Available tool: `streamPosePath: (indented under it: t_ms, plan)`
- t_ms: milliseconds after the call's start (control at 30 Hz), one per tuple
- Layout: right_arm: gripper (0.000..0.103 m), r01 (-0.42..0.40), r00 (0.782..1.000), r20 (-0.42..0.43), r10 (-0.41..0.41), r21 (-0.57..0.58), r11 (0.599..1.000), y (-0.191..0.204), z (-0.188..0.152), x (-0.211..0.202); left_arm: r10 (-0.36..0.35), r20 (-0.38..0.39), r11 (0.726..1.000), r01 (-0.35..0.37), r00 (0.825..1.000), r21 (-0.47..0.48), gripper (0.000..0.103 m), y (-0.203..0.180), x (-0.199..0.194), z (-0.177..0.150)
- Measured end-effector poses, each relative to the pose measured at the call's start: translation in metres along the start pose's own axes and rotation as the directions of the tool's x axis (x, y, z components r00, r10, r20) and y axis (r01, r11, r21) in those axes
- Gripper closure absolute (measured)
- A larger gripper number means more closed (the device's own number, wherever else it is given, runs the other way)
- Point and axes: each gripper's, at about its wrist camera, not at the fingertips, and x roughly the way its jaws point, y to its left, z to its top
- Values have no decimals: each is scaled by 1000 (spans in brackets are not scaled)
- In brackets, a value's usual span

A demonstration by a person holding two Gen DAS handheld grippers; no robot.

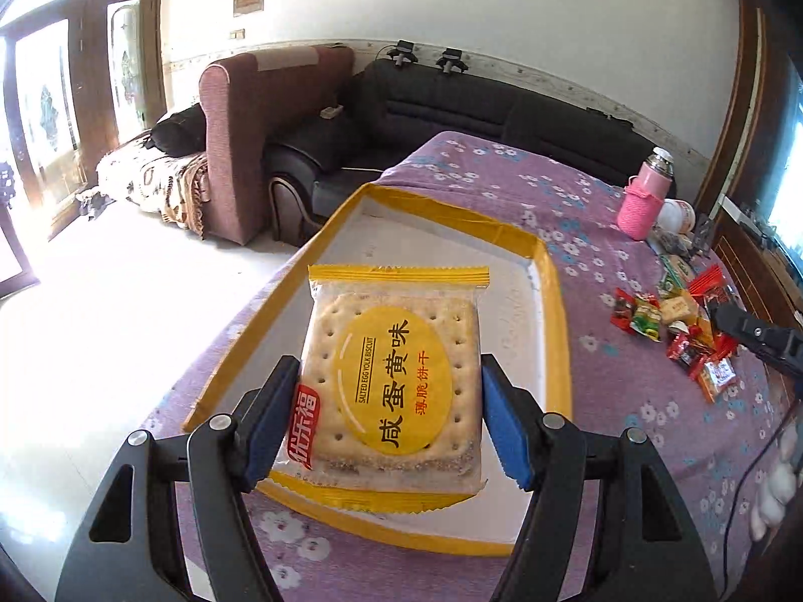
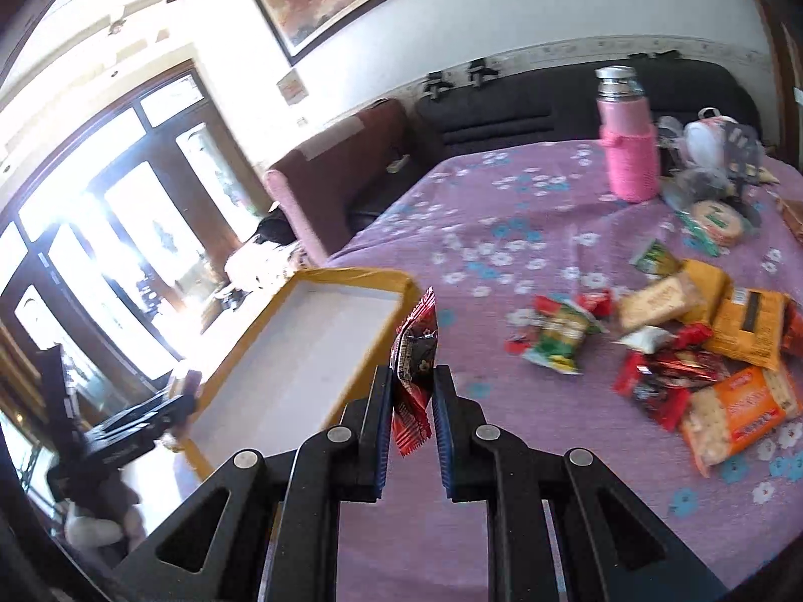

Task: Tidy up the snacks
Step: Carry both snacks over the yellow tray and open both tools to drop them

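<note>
Biscuit packet (image 1: 394, 381) is pinched between the blue pads of my left gripper (image 1: 389, 419), and it hangs over the shallow white tray (image 1: 532, 251) with the yellow taped rim. My judgement is that the step in hand is to lay this packet down inside the tray. To do it well, I would lower the packet until it lies almost flat on the white floor, place it against one corner so that space remains for the others, and only then spread the jaws. If I let go from this height, the packet can land on the rim and slide to the purple flowered cloth (image 1: 627, 231).

My right gripper (image 2: 411, 401) has its jaws pressed together on a small red sachet (image 2: 415, 371), which stands upright between the pads, just beside the near edge of the tray. I think this one should wait until the left gripper is out of the way, because both tools cannot work over the same corner without touching.

The remaining snacks (image 2: 667, 341) lie in a loose pile on the cloth at the right side, well apart from the tray. A pink bottle (image 2: 630, 145) stands behind them.

About the writing: the yellow oval on the biscuit packet says "SALTED EGG YOLK BISCUIT", with the large characters 咸蛋黄味 and smaller orange ones 薄脆饼干. A red label at the left corner seems to read 优乐福, but the pad hides a part of it. The print on the red sachet and on the pile is too blurred for me to read.
</note>
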Motion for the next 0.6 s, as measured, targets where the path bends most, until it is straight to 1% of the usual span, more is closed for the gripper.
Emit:
streamPosePath:
  t_ms: [67, 100, 133, 167, 233, 300, 367, 433, 500, 600]
  plan:
    - [87, -93, 992, -86, 92, -9, 996, 36, 2, 25, 26, -15, 1000, -26, 1000, -11, 33, 14, 11, 2]
    - [88, -130, 983, -129, 128, -3, 992, 51, 0, 40, 33, -27, 999, -33, 999, -19, 33, 21, 18, 3]
    - [88, -157, 973, -171, 155, 2, 988, 65, -3, 56, 36, -43, 999, -37, 998, -24, 33, 23, 26, 4]
    - [88, -167, 966, -199, 164, 1, 986, 75, -8, 69, 42, -60, 999, -44, 997, -32, 33, 29, 34, 5]
    - [88, -171, 950, -265, 163, -7, 985, 98, -19, 104, 43, -83, 998, -46, 996, -40, 33, 36, 46, 3]
    - [88, -167, 937, -312, 158, -2, 986, 108, -30, 131, 36, -110, 998, -42, 993, -53, 33, 40, 57, 0]
    - [88, -149, 928, -346, 136, -11, 989, 114, -41, 154, 5, -125, 997, -14, 992, -70, 33, 43, 63, -2]
    - [88, -120, 924, -370, 101, -29, 992, 117, -51, 171, -6, -117, 997, -3, 993, -73, 33, 43, 62, -2]
    - [86, -106, 922, -379, 81, -46, 993, 118, -55, 181, -27, -115, 995, 16, 993, -94, 33, 47, 59, -1]
    - [80, -77, 929, -367, 43, -78, 994, 123, -59, 185, -60, -97, 988, 45, 993, -149, 33, 55, 52, 3]
